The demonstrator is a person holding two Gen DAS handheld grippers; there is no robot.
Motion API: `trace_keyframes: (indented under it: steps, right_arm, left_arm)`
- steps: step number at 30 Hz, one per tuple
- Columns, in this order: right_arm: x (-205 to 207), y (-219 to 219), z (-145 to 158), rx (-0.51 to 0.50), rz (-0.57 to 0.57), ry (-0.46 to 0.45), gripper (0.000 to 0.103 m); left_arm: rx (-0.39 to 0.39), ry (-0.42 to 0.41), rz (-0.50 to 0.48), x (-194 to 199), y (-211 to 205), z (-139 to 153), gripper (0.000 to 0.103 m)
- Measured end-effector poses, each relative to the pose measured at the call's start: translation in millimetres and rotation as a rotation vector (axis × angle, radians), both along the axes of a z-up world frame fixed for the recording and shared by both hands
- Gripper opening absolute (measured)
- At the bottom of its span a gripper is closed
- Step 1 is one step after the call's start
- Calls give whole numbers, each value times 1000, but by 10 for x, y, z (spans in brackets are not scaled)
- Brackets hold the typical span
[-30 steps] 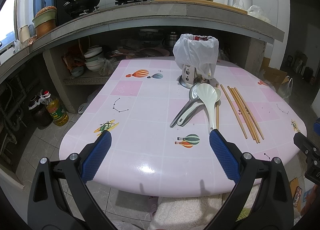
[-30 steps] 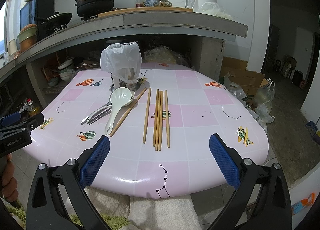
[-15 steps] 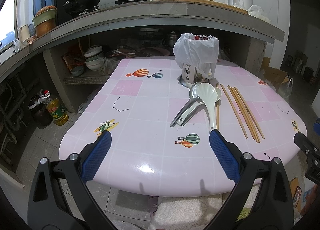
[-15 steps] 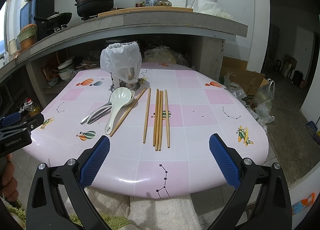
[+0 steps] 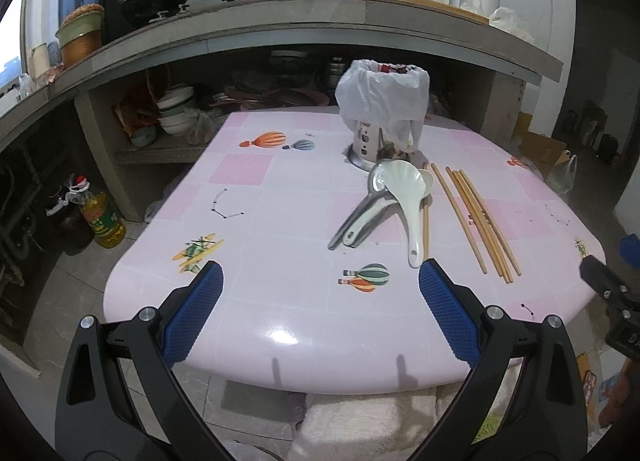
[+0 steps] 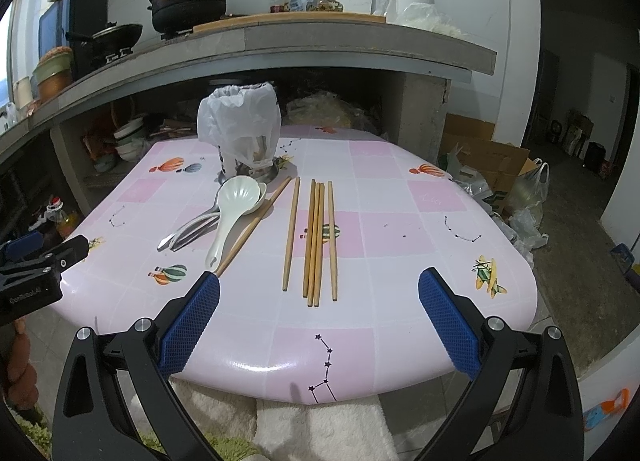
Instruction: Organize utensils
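Chopsticks (image 6: 316, 241) of pale wood lie on the pink table (image 6: 392, 229) in the middle of the right wrist frame, and their long axis runs from the near edge toward the back, almost parallel to each other. Three of them touch side by side, one lies just to each side, and a sixth chopstick (image 6: 256, 221) lies slanted, its far tip pointing to the upper right, beside the white spoon (image 6: 232, 205). This spoon is glossy, like ceramic or plastic, with a ribbed shell-shaped bowl at the far end and the handle pointing to the lower left of the frame. Under and beside it lie metal spoons (image 6: 188, 235), their thin handles pointing also to the lower left. Behind them, above the centre of the frame, stands an upright metal utensil holder (image 6: 248, 157) with holes in its wall, covered by a thin white plastic bag (image 6: 240, 117). The table surface is smooth and shiny, with printed balloons and star lines. The left gripper (image 5: 320, 293) hangs at the near table edge with its blue textured pads wide apart and holds nothing. The right gripper (image 6: 319, 297) is the same, wide apart and empty, near the close ends of the chopsticks.
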State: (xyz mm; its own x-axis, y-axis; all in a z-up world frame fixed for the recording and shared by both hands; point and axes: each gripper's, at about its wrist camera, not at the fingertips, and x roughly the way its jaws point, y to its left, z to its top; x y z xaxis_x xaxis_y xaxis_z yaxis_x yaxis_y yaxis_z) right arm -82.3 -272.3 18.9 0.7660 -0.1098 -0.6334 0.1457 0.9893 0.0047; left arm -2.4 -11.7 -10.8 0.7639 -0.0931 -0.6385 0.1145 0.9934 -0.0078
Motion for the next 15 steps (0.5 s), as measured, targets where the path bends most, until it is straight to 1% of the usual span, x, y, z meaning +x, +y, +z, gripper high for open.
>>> trace_keyframes:
  steps: [4, 9, 13, 15]
  right_arm:
    - [34, 43, -39, -8, 18, 20, 97]
    - [99, 69, -118, 3, 36, 52, 97]
    - [137, 45, -149, 17, 37, 53, 97]
    - [167, 19, -163, 25, 29, 48, 97]
  left_arm:
    - [6, 37, -13, 52, -39, -73, 95]
    - [-18, 82, -51, 130, -87, -182, 95]
    - [-18, 92, -83, 189, -138, -215, 95]
    - [-36, 88, -105, 214, -150, -219, 95]
